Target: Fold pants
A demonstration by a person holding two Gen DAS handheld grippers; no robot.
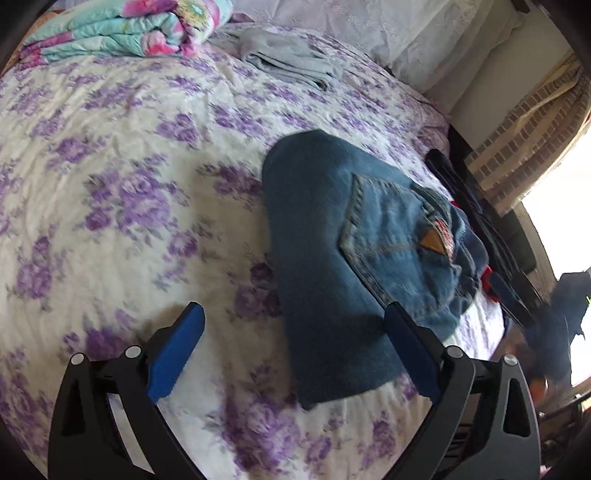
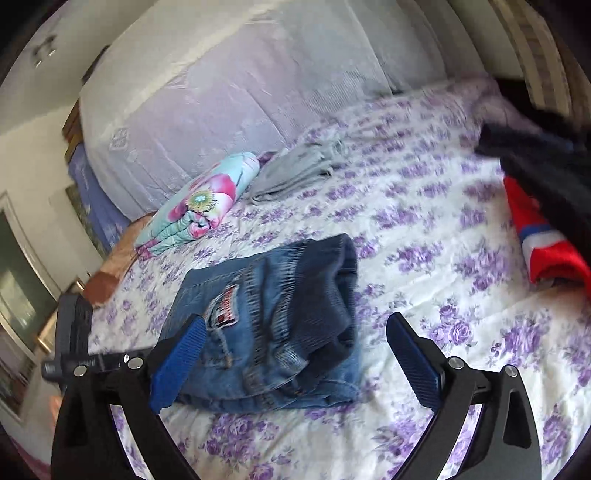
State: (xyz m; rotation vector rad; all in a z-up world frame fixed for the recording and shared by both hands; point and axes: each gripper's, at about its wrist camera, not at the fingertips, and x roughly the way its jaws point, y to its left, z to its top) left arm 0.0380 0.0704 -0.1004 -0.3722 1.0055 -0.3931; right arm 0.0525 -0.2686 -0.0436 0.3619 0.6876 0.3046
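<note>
The folded blue denim pants (image 1: pixel 354 258) lie on the bed's white quilt with purple flowers (image 1: pixel 122 155), back pocket and tan leather patch facing up. The left hand-held gripper (image 1: pixel 295 354), with blue pads, hovers wide open over their near edge. A folded grey garment (image 1: pixel 291 62) and a turquoise-and-pink floral blanket (image 1: pixel 122 29) lie beyond.

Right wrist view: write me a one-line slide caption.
Open right claw above folded blue jeans on a purple-flowered bedspread, gripping nothing.
</note>
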